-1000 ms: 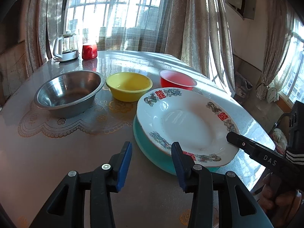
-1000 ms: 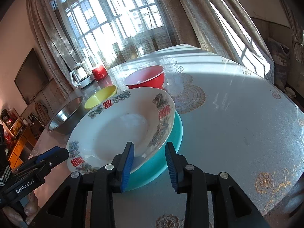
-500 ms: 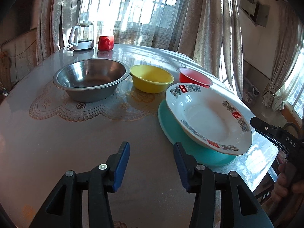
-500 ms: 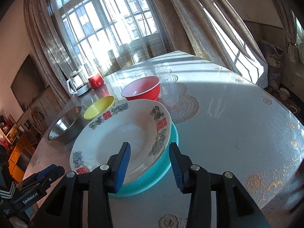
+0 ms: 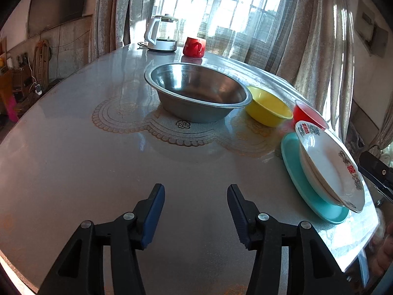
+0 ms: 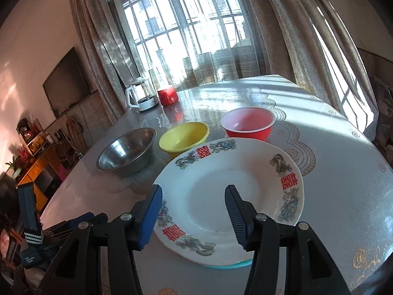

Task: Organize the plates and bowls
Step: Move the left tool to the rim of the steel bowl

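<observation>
Plates look sorted already: the white patterned plate sits stacked on the teal plate, over at about 3 o'clock in the left wrist view and dead centre in the right one. Only a sliver of teal peeks out under its near rim in the right view.

Left gripper has its fingers apart with nothing but bare tabletop between them, and they've just been widening. Right gripper is the same deal, fingers spread and just been opening, hovering over the near edge of the white plate without pinching it as far as I can tell.

So my read is the plate step is done and the bowls are up next. They stand in a row toward 12 to 2 o'clock from the left gripper: big steel bowl, then yellow bowl, then red bowl just beside the plate stack. Nesting probably means yellow or red into the steel one. Left gripper is pointed roughly at the steel bowl, so it would need to reach forward and get a finger over a rim. Those thin plastic rims could slip, so a square bite matters.

Kettle and red mug at the far edge look like they're not part of it.
</observation>
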`<state>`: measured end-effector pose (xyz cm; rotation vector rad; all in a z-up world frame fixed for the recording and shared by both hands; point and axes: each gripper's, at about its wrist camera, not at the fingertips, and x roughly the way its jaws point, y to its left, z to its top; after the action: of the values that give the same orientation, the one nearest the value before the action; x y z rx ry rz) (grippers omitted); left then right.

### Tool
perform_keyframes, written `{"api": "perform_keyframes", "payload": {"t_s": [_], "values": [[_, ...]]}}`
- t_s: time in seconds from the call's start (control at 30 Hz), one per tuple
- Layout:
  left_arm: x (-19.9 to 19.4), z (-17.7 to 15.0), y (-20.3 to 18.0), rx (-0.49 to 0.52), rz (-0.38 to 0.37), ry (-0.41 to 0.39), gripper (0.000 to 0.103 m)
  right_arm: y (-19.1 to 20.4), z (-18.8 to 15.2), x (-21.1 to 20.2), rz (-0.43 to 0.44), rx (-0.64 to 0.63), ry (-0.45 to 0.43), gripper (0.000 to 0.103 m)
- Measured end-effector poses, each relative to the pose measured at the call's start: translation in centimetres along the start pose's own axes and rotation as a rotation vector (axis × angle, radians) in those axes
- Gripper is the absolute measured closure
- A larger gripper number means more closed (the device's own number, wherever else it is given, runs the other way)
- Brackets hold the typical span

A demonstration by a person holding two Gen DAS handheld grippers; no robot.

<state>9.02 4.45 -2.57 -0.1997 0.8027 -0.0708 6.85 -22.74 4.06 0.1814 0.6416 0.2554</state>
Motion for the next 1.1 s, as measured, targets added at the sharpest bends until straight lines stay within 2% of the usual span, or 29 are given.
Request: {"api": "perform_keyframes", "payload": {"t_s": [0.17,0.3,0.47,0.6,0.77,0.9,0.97,1.07,1.1], "values": [[0.4,0.0,2.1,-0.021,0.045,0.003,0.045,3.0,0.6,3.0,0.109,-0.014,0.082,0.048],[0.5,0.2,3.4,-0.039,0.061,-0.003,0.043,5.2,1.4,5.4,0.157,-0.040,0.128,0.048],[0.4,0.3,4.5,-0.051,0.049,-0.012,0.034,7.1,2.0,8.3,0.189,-0.043,0.182,0.048],[0.6,0.7,4.6,-0.029,0.004,0.002,0.023,7.6,2.5,10.5,0.206,-0.008,0.222,0.048],[0.6,1.5,5.7,-0.093,-0.034,0.003,0.023,7.4,3.5,12.6,0.208,0.058,0.258,0.048],[0.4,2.9,7.1,-0.159,-0.056,-0.040,0.024,7.1,4.0,14.1,0.192,0.087,0.279,0.048],[0.2,4.2,7.5,-0.158,-0.050,-0.075,0.024,6.8,4.3,14.7,0.193,0.111,0.288,0.048],[0.4,6.3,7.6,-0.140,-0.051,-0.084,0.025,6.5,5.0,15.6,0.202,0.158,0.296,0.048],[0.6,7.0,7.7,-0.142,-0.047,-0.085,0.030,6.5,5.2,15.8,0.204,0.167,0.299,0.048]]}}
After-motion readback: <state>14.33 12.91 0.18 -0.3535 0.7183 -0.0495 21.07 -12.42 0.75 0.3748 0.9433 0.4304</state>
